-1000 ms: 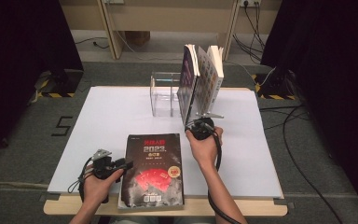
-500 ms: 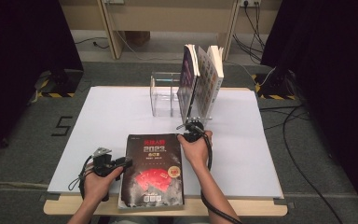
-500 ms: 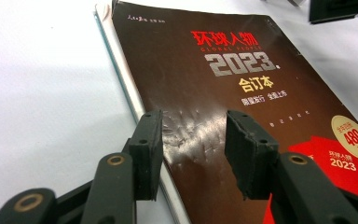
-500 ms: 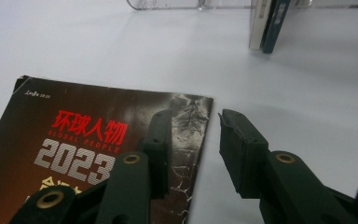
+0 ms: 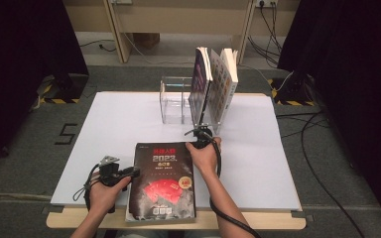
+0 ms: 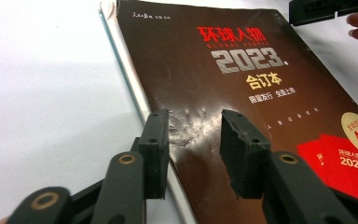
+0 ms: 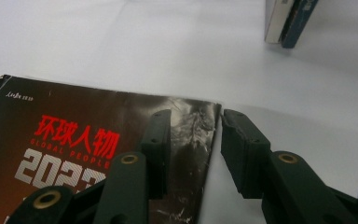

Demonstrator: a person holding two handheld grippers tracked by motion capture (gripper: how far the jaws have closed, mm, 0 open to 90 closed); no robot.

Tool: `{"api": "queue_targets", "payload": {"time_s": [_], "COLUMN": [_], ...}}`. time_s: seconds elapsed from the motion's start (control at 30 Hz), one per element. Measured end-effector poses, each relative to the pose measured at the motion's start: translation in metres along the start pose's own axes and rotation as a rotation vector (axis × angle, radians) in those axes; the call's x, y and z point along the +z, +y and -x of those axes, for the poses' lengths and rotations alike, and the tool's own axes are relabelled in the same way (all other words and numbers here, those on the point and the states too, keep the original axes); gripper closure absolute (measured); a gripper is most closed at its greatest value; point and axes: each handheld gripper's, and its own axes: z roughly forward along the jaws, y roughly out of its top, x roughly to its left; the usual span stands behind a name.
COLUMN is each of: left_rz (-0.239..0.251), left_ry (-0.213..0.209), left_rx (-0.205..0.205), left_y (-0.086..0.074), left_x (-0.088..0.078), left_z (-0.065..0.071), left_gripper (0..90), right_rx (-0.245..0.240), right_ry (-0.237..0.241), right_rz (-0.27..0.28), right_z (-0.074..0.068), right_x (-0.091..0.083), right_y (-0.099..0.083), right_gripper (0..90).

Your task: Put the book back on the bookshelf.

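Table (image 5: 114, 124) same — right gripper (image 5: 202, 140) lower, at magazine (image 5: 163, 181).

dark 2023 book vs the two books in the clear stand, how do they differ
The dark 2023 book lies flat, cover up, at the table's near edge; the two books in the clear stand stand on end at the far side. The flat one lies between both grippers; the standing pair has no gripper on it. The flat one shows its cover, red title readable; the pair shows mostly page edges. All are softcover.
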Motion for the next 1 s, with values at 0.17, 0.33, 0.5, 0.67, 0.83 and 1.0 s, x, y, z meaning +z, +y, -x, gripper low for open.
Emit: {"api": "queue_targets", "payload": {"time_s": [0.17, 0.33, 0.5, 0.67, 0.83, 1.0], "left_rz": [-0.008, -0.015, -0.019, -0.017, -0.017, -0.016], "left_ry": [0.003, -0.001, -0.004, -0.002, 0.008, 0.010], "left_rx": [0.004, 0.003, 0.011, 0.007, 0.010, 0.011], "left_y": [0.001, 0.002, 0.002, 0.002, 0.001, 0.001], "left_x": [0.000, 0.001, 0.003, 0.003, 0.003, 0.003], "left_z": [-0.001, -0.002, 0.003, 0.002, 0.003, 0.003], "left_gripper": [66.2, 67.6, 68.2, 68.8, 70.3, 70.9], "right_rx": [-0.004, 0.000, -0.005, -0.014, -0.019, -0.015], "right_ry": [-0.002, -0.002, -0.004, -0.003, 0.002, 0.004], "right_rz": [-0.006, -0.006, -0.008, -0.006, 0.000, 0.012], "right_z": [-0.001, -0.001, -0.001, -0.001, 0.000, 0.001], "right_x": [0.005, 0.009, 0.010, 0.012, 0.014, 0.015], "right_y": [0.004, 0.006, 0.009, 0.010, 0.012, 0.011], "right_gripper": [63.0, 62.5, 62.1, 61.1, 59.9, 59.8]}}
